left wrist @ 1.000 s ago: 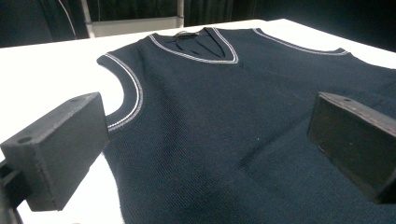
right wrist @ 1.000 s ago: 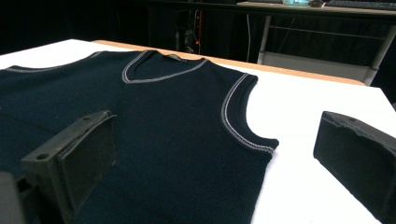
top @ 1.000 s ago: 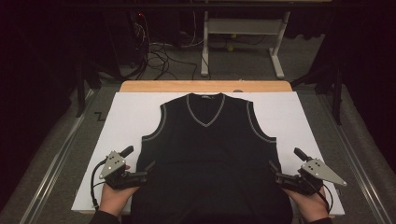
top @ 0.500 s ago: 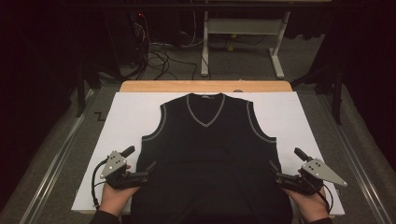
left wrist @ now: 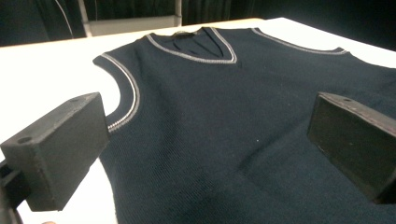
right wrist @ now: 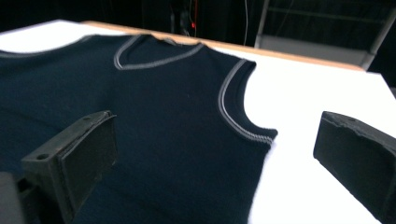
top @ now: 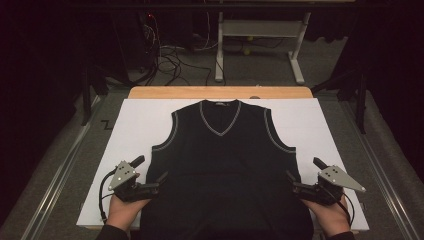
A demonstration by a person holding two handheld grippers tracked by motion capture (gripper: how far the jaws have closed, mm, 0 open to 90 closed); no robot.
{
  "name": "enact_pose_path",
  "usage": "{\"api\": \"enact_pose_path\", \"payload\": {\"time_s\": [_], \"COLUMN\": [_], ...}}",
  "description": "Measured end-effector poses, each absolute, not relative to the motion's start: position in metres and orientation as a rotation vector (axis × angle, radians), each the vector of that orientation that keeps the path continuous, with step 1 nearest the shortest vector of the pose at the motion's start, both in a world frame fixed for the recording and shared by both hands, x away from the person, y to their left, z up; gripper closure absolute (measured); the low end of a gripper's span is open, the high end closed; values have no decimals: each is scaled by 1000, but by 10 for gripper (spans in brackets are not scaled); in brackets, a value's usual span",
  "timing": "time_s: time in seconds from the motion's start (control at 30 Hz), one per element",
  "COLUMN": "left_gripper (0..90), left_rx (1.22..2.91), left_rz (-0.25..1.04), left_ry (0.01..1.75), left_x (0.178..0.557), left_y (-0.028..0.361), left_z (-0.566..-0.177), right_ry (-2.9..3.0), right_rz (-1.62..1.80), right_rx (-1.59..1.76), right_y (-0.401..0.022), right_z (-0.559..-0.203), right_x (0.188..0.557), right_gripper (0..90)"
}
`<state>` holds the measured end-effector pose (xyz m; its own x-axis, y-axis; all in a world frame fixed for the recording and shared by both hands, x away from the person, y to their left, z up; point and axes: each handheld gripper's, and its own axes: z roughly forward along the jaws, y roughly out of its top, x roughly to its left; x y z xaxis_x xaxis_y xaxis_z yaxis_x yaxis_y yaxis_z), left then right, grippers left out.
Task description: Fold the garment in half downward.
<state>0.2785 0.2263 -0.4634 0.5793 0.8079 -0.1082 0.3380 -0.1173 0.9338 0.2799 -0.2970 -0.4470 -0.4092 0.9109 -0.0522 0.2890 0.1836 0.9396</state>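
Vest: the dark navy knitted sleeveless V-neck vest with pale grey trim (top: 225,165) lies flat and face up between your two grippers, neck pointing away from you; its hem runs off the near edge of the sheet
Left side seam: you have your left gripper (top: 159,182) at the vest's lower left edge, below the armhole; in the left gripper view one jaw stands over the white sheet and the other over the dark knit (left wrist: 224,140), so the edge runs between them
Left gripper: jaws spread wide, holding nothing
Right side seam: your right gripper (top: 292,181) sits at the vest's lower right edge; in the right gripper view the trimmed armhole (right wrist: 236,112) lies ahead of the jaws, one over cloth, one over the sheet
Right gripper: jaws wide apart, nothing in them
Under both grippers: a white rectangular sheet (top: 135,125) covering a light wooden table (top: 200,92); its bare strip shows beyond the vest's collar
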Motion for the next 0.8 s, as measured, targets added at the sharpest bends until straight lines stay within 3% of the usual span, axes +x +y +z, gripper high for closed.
{"api": "enact_pose_path", "payload": {"time_s": [0.4, 0.53, 0.63, 0.8], "left_gripper": [0, 0, 26, 189], "left_rx": [1803, 1896, 1930, 1983], "left_rz": [452, 442, 424, 333], "left_ry": [1072, 1178, 1239, 1296], "left_x": [288, 293, 296, 301], "left_y": [230, 231, 232, 235], "left_z": [-464, -467, -469, -475], "right_ry": [1967, 1995, 2005, 2072], "right_rz": [1086, 1063, 1034, 969], "right_rx": [1188, 1227, 1254, 1327], "right_y": [-291, -295, -297, -301], "right_z": [-456, -459, -461, -465], "right_x": [293, 296, 297, 301], "right_gripper": [9, 51, 82, 212]}}
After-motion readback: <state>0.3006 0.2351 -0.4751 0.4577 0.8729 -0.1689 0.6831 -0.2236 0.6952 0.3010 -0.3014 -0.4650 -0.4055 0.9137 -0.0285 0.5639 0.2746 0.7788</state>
